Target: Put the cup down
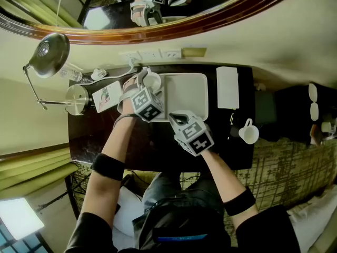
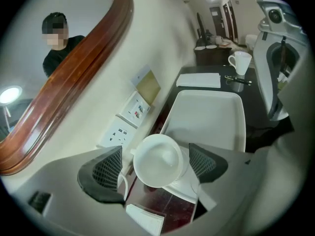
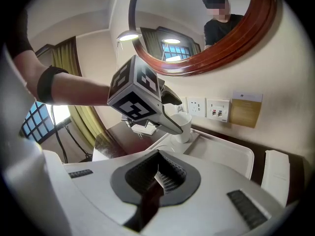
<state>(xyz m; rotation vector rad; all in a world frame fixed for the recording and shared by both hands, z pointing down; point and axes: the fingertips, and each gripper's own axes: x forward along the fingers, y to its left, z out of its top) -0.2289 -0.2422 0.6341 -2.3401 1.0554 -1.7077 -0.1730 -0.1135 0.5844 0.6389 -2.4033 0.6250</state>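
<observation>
While the cup [image 2: 157,160] sits on the desk's [image 1: 87,136] tray [image 2: 211,117], left jaws gape around it, right jaws closed.

In the head view the left gripper [image 1: 141,86] hides part of the cup [image 1: 153,79] (its near side).

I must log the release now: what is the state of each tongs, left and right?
Left tongs: open, white cup standing free between them on the corner of the tray.
Right tongs: closed, empty.

Grey left gripper [image 1: 149,83], right gripper [image 1: 178,118], black-and-white marker cubes [image 1: 147,105]; black armbands [image 1: 108,166]
</observation>
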